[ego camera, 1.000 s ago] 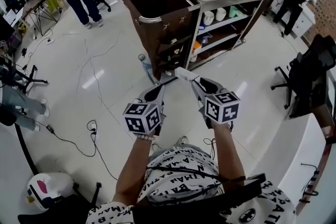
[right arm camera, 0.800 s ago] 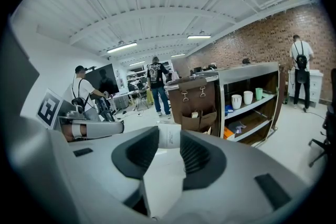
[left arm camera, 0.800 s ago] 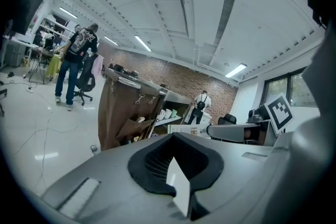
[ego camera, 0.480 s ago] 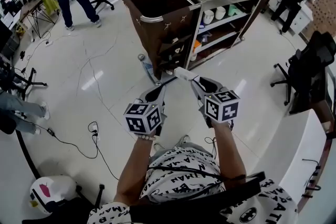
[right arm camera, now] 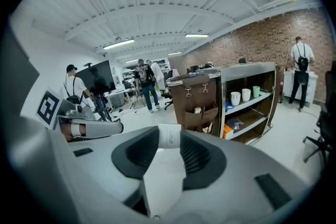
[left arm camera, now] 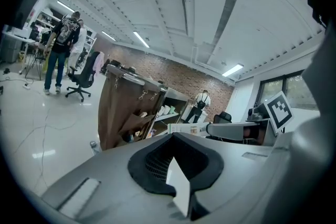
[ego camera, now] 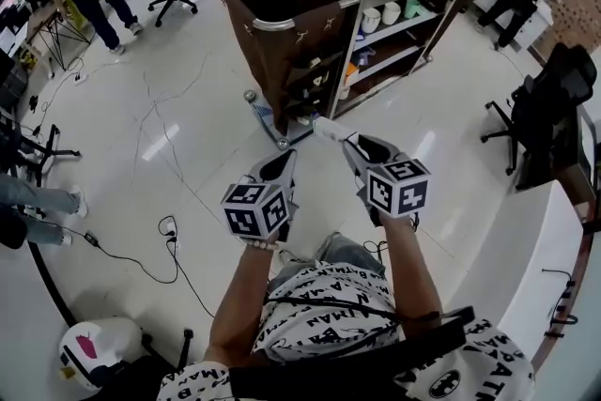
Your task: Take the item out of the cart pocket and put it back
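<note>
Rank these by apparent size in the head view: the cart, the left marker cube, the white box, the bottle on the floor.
1. cart
2. left marker cube, enlarged by its nearness to the camera
3. white box and bottle: both small and look alike, so unranked

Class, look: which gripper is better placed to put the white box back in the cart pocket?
Right. The right gripper grips the white box and points toward the cart pocket; the left gripper carries nothing.
</note>
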`<action>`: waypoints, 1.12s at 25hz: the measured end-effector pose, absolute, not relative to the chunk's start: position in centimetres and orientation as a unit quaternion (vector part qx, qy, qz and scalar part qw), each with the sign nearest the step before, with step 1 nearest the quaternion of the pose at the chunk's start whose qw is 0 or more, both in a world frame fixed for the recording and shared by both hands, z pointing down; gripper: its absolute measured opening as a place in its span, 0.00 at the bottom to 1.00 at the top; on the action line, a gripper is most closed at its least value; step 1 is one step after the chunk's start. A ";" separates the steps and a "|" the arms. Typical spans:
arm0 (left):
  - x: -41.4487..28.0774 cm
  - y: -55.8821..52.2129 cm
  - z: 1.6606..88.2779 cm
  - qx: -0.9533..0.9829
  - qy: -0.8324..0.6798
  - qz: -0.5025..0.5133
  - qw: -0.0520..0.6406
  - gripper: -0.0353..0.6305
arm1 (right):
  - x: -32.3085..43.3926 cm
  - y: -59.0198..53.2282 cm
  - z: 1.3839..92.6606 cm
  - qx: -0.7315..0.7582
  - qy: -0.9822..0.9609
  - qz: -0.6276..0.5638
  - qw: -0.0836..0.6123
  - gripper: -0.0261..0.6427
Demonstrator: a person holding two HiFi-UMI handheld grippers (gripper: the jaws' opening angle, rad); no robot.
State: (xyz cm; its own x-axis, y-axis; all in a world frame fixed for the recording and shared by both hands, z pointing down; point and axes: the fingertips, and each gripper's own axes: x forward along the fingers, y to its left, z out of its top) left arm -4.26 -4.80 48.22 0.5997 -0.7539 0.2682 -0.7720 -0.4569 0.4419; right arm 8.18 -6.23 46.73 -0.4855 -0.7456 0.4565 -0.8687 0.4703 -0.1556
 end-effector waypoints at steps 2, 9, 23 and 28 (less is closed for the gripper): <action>-4.6 -4.6 48.4 0.854 -0.445 0.018 0.269 0.05 | 8.0 -5.9 46.9 0.483 -0.839 0.187 0.165 0.25; -4.6 -4.8 48.8 0.855 -0.443 0.020 0.268 0.05 | 9.4 -7.2 47.3 0.501 -0.829 0.184 0.166 0.25; -1.4 -14.1 49.3 0.861 -0.439 0.046 0.254 0.05 | 14.7 -22.4 47.1 0.529 -0.816 0.150 0.179 0.25; 0.7 -20.1 49.1 0.863 -0.435 0.054 0.252 0.05 | 15.8 -29.2 48.2 0.528 -0.813 0.142 0.201 0.25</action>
State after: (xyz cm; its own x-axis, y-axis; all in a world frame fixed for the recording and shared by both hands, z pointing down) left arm 0.66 -20.06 49.13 0.6155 -0.7235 0.3125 -0.7779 -0.4941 0.3883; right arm 15.80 -29.24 48.16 -0.3615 -0.8007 0.4777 -0.9154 0.4021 -0.0188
